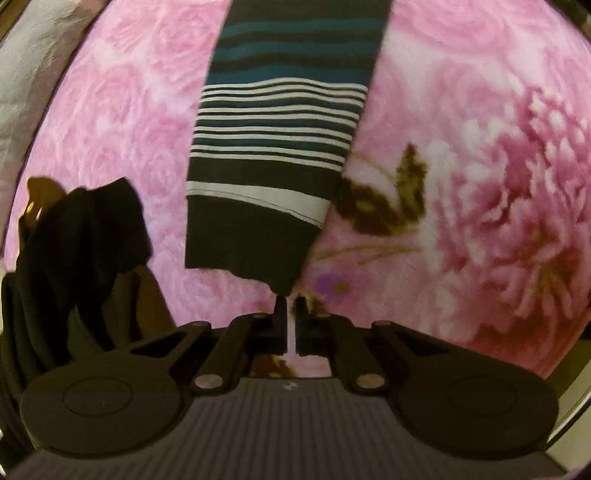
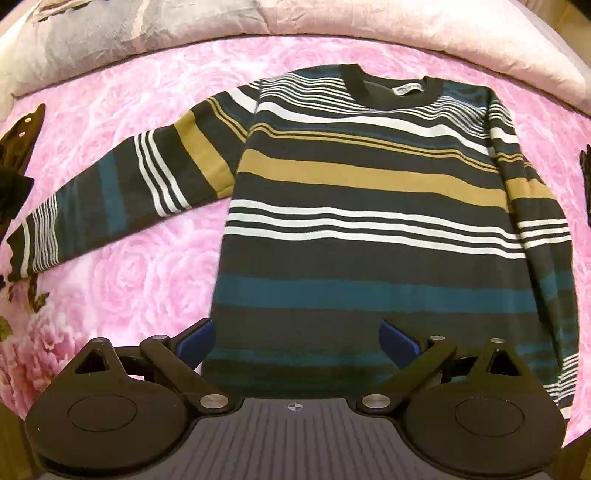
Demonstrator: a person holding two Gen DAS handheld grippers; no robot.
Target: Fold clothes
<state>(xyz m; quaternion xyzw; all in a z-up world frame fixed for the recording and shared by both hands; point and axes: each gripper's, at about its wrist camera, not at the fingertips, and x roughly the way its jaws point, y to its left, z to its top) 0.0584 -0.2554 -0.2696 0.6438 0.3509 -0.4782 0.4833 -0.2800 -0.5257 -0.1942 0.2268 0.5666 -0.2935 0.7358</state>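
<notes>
A striped sweater [image 2: 369,221] in dark grey, teal, mustard and white lies flat, front up, on a pink floral blanket [image 2: 147,280], collar toward the far side. Its left sleeve [image 2: 122,188] stretches out to the left. In the left wrist view that sleeve [image 1: 273,155] runs away from me, and my left gripper [image 1: 291,301] is nearly shut right at the tip of the dark cuff [image 1: 255,243]; whether it pinches the fabric is unclear. My right gripper [image 2: 295,339] is open, its blue fingers [image 2: 194,341] hovering over the sweater's hem.
A dark garment [image 1: 85,236] lies bunched at the left by the sleeve end. Grey and pink pillows [image 2: 147,26] line the far edge of the bed. A dark object [image 2: 585,184] sits at the right edge.
</notes>
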